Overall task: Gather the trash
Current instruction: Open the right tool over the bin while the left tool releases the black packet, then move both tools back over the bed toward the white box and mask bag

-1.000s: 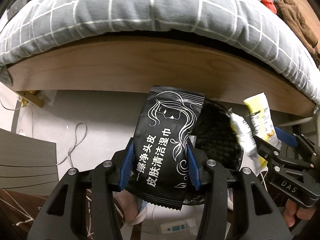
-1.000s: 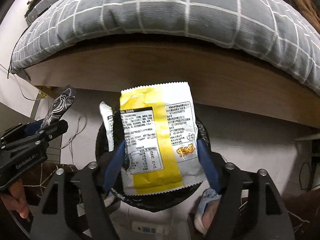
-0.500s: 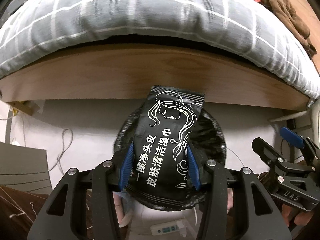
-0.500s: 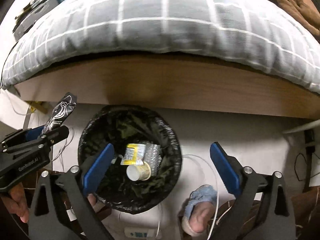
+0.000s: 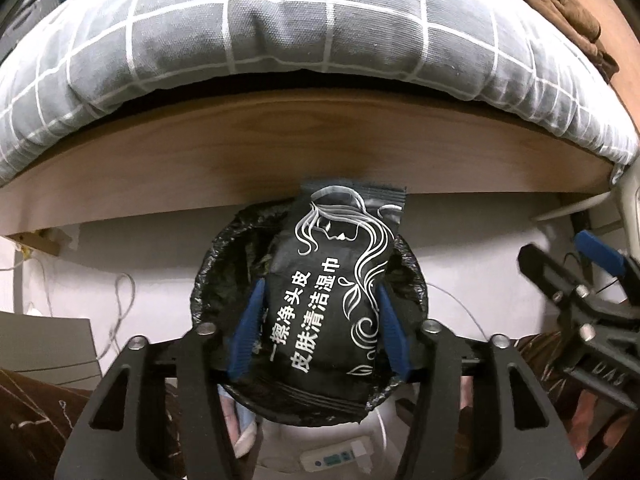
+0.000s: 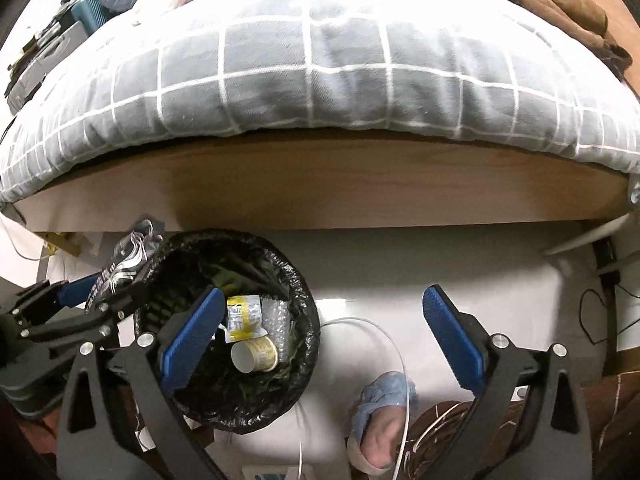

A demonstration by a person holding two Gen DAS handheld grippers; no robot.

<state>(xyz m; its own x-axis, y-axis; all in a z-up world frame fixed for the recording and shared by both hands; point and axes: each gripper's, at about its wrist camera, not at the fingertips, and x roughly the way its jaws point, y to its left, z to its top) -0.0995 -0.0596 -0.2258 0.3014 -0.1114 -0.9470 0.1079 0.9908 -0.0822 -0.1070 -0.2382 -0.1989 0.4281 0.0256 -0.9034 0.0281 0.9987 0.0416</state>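
My left gripper [image 5: 318, 320] is shut on a black wet-wipe packet [image 5: 336, 280] with white Chinese print, held right above the black-lined trash bin [image 5: 224, 264]. In the right wrist view the left gripper [image 6: 120, 292] with the packet [image 6: 128, 256] sits over the bin's left rim [image 6: 308, 320]. My right gripper [image 6: 320, 336] is wide open and empty, to the right of the bin. Inside the bin lie a yellow-and-white snack wrapper [image 6: 244, 316], a paper cup [image 6: 256, 356] and bubble wrap [image 6: 276, 316]. My right gripper also shows at the right edge of the left wrist view [image 5: 560, 264].
A bed with a wooden side board [image 6: 320, 184] and a grey checked duvet [image 6: 320, 80] stands just behind the bin. White cables [image 6: 384, 332] run over the pale floor. A foot in a blue slipper [image 6: 380, 420] is at the bottom. A power strip [image 5: 332, 458] lies below the bin.
My right gripper opened and let the yellow-and-white wrapper fall into the bin, then drew off to the right. My left gripper carried the black packet over the bin.
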